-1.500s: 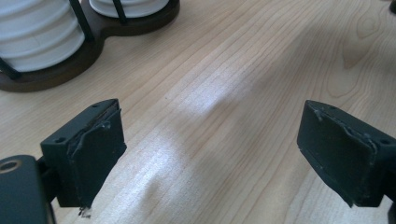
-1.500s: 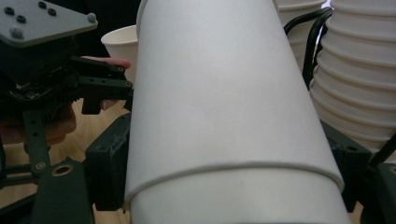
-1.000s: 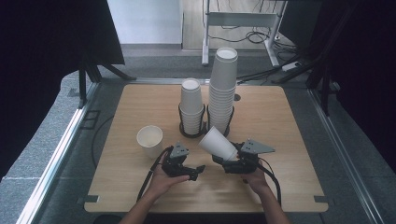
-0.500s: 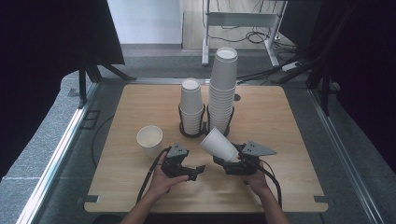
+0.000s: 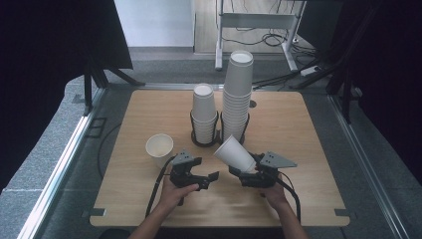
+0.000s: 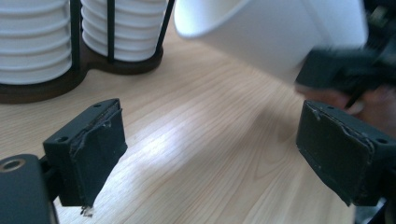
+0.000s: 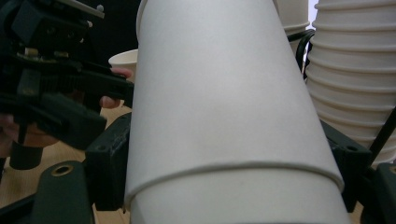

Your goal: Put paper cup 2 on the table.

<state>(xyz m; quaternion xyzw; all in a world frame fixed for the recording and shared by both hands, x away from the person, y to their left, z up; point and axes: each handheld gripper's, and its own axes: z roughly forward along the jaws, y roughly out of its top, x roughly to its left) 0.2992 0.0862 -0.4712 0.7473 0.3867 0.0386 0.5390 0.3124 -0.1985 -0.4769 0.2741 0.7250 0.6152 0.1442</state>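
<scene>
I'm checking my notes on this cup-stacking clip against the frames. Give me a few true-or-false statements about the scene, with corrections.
1. The right gripper holds a paper cup tilted on its side. True.
2. The left gripper is shut on a cup. False: its jaws stand open with nothing between them.
3. A single cup stands upright on the table, apart from the stacks. True.
4. The two stacks are equal in height. False: the right stack is taller than the left stack.

Cup stacks (image 5: 226,107) block ahead; lone cup (image 5: 159,148) left; right open.
</scene>
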